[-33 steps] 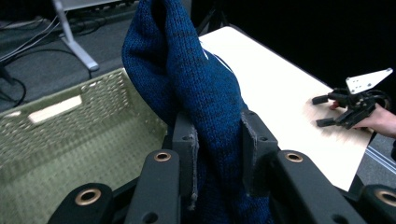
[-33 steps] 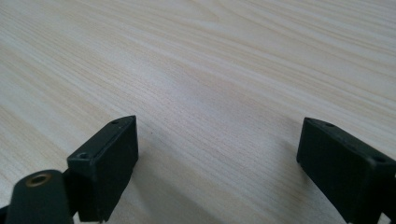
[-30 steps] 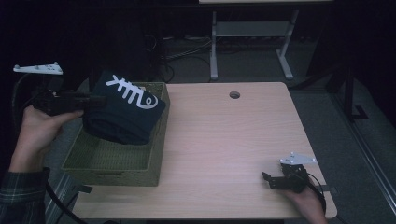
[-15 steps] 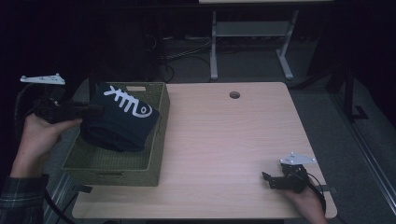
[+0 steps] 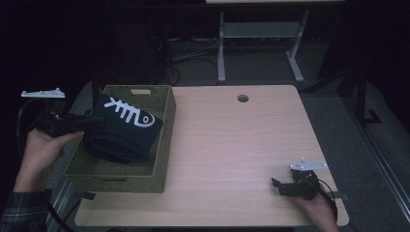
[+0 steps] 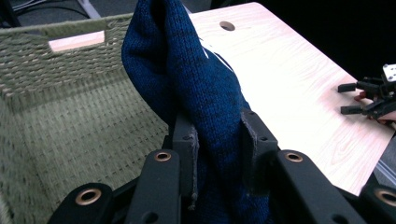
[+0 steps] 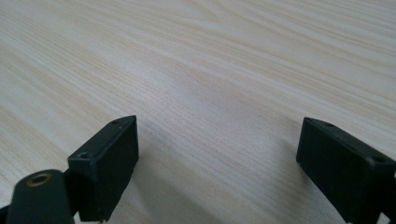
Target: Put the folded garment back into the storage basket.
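A folded dark-blue knit garment (image 5: 123,131), printed with a white fish-skeleton design, was held over the green woven basket (image 5: 162,140), its lower fold hanging inside the basket's walls and its upper edge near the wall with the handle slot. The left gripper (image 6: 218,140) was clamped on one thick fold of the garment, the knit bunched between both pads, at the basket's left rim. The right gripper (image 5: 276,185) was rested on the wooden table (image 5: 232,145), well apart from the basket towards the near right corner, its jaws wide apart with nothing between them.

The step in hand was judged to be the lowering of the garment into the basket. Several things could be spoiled from here. If the fold were released too high, the garment could be unfolded as it dropped and left draped over the basket's rim. The loose knit could be snagged on a pad at release and dragged out again. A push against the light basket could shift it sideways off the table's left edge, over which it was already hung.
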`<state>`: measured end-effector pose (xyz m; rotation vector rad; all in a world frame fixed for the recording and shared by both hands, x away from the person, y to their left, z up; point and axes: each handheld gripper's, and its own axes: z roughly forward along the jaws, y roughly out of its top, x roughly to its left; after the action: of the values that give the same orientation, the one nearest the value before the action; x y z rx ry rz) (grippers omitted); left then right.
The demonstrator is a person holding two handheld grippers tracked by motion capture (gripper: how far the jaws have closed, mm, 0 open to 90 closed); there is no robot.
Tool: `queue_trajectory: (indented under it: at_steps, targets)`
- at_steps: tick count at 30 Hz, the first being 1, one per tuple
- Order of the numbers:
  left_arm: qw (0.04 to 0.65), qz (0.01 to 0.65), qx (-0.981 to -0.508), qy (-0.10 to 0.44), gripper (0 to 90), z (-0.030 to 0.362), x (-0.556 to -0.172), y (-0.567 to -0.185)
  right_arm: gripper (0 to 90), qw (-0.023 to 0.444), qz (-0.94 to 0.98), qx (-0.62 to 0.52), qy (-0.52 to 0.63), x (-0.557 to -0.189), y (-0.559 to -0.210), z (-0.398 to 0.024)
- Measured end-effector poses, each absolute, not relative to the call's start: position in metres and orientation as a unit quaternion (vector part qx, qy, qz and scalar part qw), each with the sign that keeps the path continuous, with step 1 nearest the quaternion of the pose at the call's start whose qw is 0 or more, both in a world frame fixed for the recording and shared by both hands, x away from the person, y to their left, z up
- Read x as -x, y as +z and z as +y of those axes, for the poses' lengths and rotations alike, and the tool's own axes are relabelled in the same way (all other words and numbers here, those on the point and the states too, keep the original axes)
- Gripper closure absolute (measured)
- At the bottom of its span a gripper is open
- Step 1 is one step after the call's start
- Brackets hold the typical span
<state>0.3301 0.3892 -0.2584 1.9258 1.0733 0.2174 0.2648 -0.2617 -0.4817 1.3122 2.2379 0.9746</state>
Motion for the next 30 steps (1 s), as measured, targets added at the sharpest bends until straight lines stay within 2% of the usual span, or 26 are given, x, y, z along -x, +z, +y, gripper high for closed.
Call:
queue_trajectory:
  at_steps: [16, 30]
  targets:
    - [0.457, 0.438, -0.772, 0.057, 70.9, 0.387, -0.335, -0.284, 12.7, 0.184, 0.793, -0.466, 0.346, -0.265, -0.482, -0.262]
    - [0.438, 0.469, -0.766, 0.029, 70.6, 0.397, -0.353, -0.328, 12.6, 0.184, 0.793, -0.466, 0.345, -0.265, -0.482, -0.262]
